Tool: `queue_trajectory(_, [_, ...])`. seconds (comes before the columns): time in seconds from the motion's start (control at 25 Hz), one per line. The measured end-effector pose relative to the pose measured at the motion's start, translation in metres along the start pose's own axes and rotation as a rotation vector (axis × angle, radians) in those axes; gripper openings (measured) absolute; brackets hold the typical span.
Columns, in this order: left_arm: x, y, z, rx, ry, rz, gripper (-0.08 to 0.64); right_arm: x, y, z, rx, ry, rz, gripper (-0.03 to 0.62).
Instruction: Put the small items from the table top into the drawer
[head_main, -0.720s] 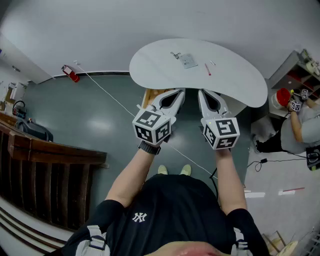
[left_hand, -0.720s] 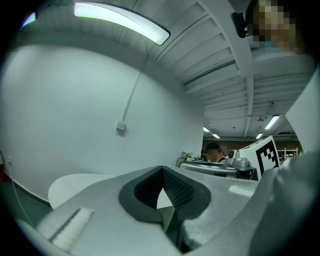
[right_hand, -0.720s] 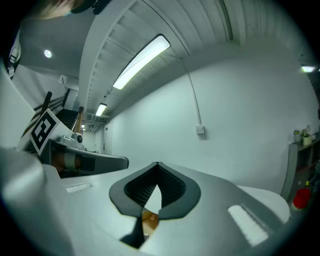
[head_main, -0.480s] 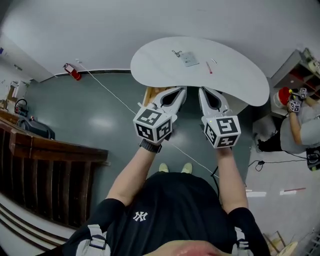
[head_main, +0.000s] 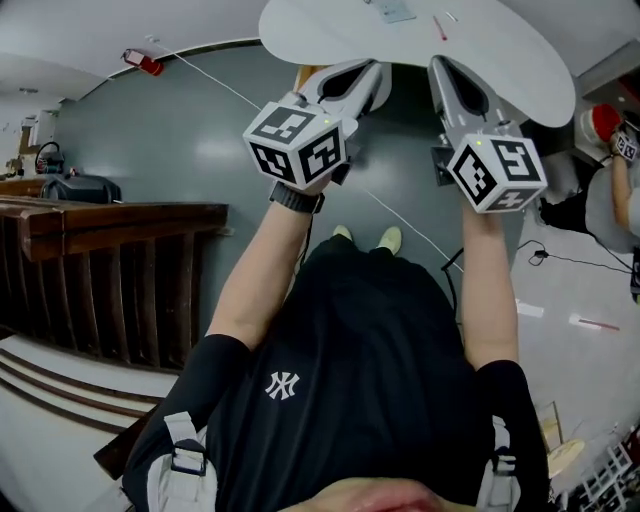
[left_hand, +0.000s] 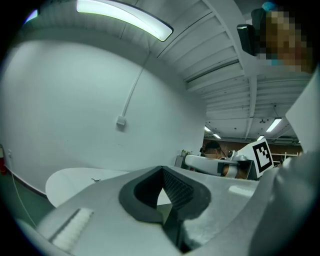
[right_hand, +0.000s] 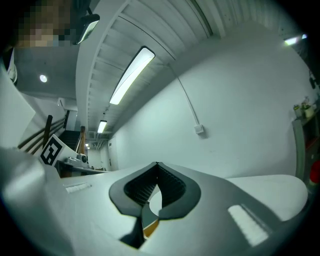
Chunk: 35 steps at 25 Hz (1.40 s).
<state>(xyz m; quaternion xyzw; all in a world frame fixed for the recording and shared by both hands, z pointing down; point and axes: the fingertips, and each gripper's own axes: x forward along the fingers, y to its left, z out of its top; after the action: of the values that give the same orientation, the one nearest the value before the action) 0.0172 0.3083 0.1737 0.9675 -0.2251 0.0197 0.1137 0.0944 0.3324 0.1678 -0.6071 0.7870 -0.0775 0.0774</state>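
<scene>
The white curved table (head_main: 520, 60) sits at the top of the head view. A grey card (head_main: 397, 11) and a red pen (head_main: 438, 26) lie on it, cut by the frame edge. A wooden drawer corner (head_main: 304, 76) shows under the table's near edge. My left gripper (head_main: 379, 70) and right gripper (head_main: 441, 64) point at the table from below its edge, side by side, both shut and holding nothing. In the left gripper view the jaws (left_hand: 162, 168) meet at their tips; the table (left_hand: 70, 182) carries a small dark item (left_hand: 95, 180). The right gripper view shows tips touching (right_hand: 156, 164).
A dark wooden railing (head_main: 110, 260) runs along the left. A white cable (head_main: 400, 225) crosses the grey floor, and a red extinguisher (head_main: 146, 63) lies by the wall. Another person (head_main: 618, 195) with a red bucket (head_main: 599, 121) is at the right.
The view has tipped down: the table has slid to the top edge and both grippers sit higher and larger in frame. Their jaws stay shut.
</scene>
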Motion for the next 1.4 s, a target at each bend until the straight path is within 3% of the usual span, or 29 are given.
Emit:
queue_trajectory(0.32, [0.001,0.007,-0.013,-0.010,0.024,0.041,0.000,0.009,0.000,-0.016,0.010,0.021,0.040,0.025])
queue_trajectory(0.68, [0.019,0.044,-0.012,-0.019,0.020,0.059,0.000,0.044,-0.014,-0.023,-0.004,0.061,0.029,0.025])
queue_trajectory(1.4, [0.100,0.207,-0.010,-0.015,0.081,-0.026,0.000,0.212,-0.049,-0.067,-0.007,0.169,-0.073,0.026])
